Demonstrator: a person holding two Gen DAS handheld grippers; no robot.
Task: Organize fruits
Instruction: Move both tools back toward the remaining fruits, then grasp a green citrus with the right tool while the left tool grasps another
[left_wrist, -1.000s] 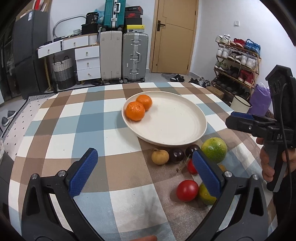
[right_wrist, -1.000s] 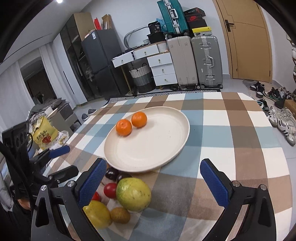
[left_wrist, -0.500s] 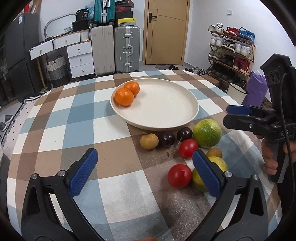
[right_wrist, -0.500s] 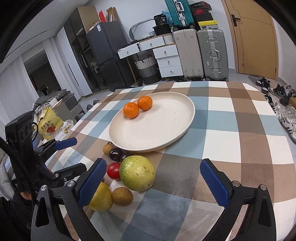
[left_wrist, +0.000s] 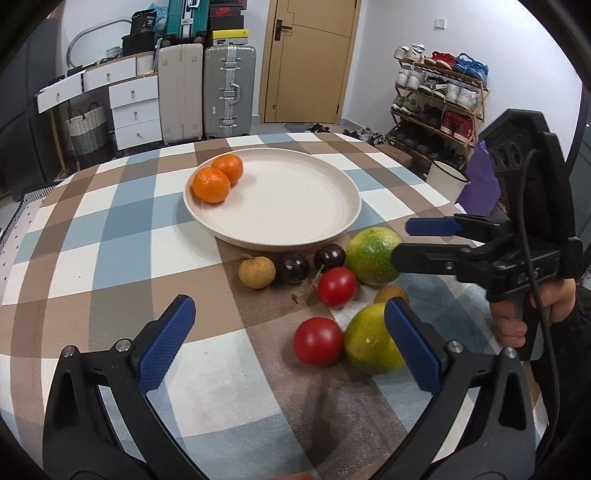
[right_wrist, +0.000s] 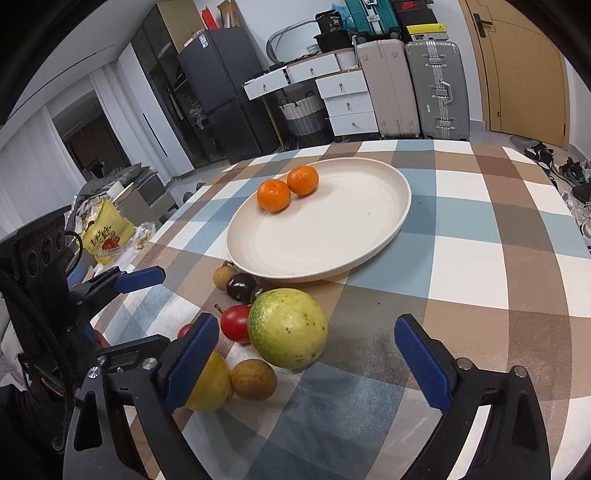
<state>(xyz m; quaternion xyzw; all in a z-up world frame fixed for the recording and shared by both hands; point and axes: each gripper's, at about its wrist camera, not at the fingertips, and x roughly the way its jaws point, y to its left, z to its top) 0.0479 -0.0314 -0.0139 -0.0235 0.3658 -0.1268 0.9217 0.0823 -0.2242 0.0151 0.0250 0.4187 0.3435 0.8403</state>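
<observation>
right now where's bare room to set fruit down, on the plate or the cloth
Most of the plate is bare; only two oranges sit at its far-left rim. The checked cloth left of the plate is free too. It is crowded in front of the plate, where the large green fruit and small fruits cluster.

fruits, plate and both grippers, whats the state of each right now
plate: on the table, holds only two oranges
green fruit: loose on the cloth, between the right gripper's fingers, not gripped
red fruit: on the cloth, off the plate
left gripper: open, empty
right gripper: open, empty
</observation>
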